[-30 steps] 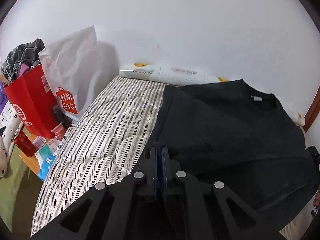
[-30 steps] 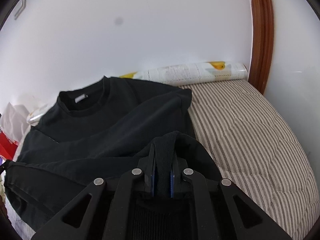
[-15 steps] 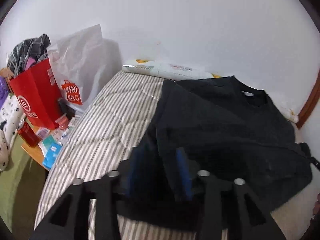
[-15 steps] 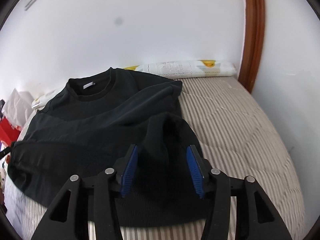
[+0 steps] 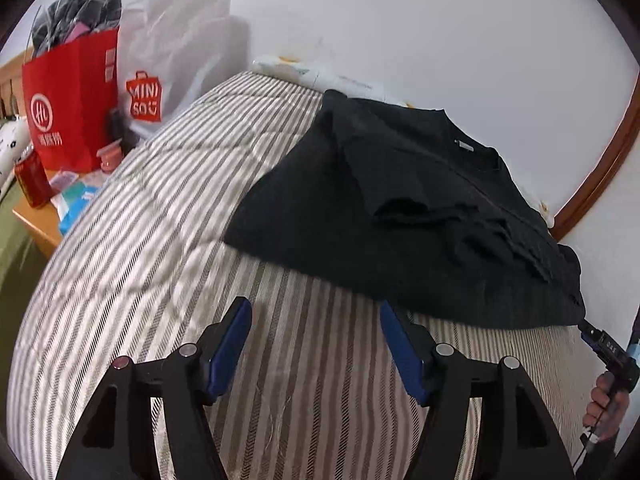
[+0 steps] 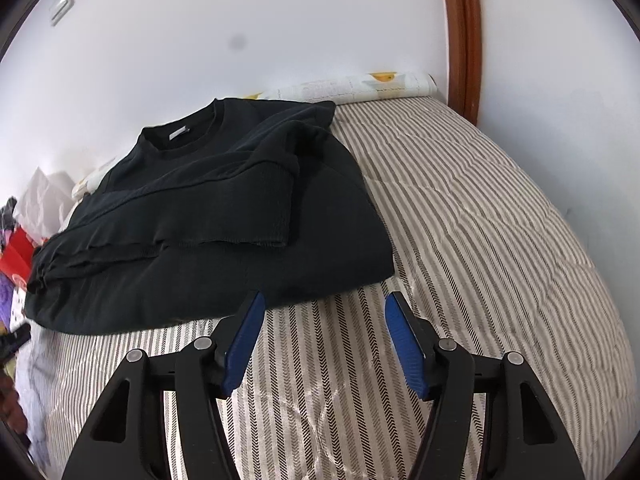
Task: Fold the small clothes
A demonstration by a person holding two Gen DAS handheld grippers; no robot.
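Observation:
A black sweatshirt [image 5: 400,208] lies partly folded on the striped bed cover [image 5: 160,240], its sleeves laid across the body and its collar toward the wall. It also shows in the right wrist view [image 6: 224,216]. My left gripper [image 5: 316,312] is open and empty, just in front of the sweatshirt's near edge. My right gripper [image 6: 324,308] is open and empty, just in front of the sweatshirt's near right corner, above the bed cover [image 6: 480,240].
A red paper bag [image 5: 68,108] and a white Miniso bag [image 5: 168,60] stand left of the bed, with a red can [image 5: 32,180] and small items on a wooden stand. A rolled printed sheet [image 6: 360,84] lies along the wall. A brown wooden frame [image 6: 460,32] stands at the right.
Both grippers were shut on the sweatshirt's hem, then opened and let it go. They have drawn back toward me, and the fabric now lies flat on the bed.

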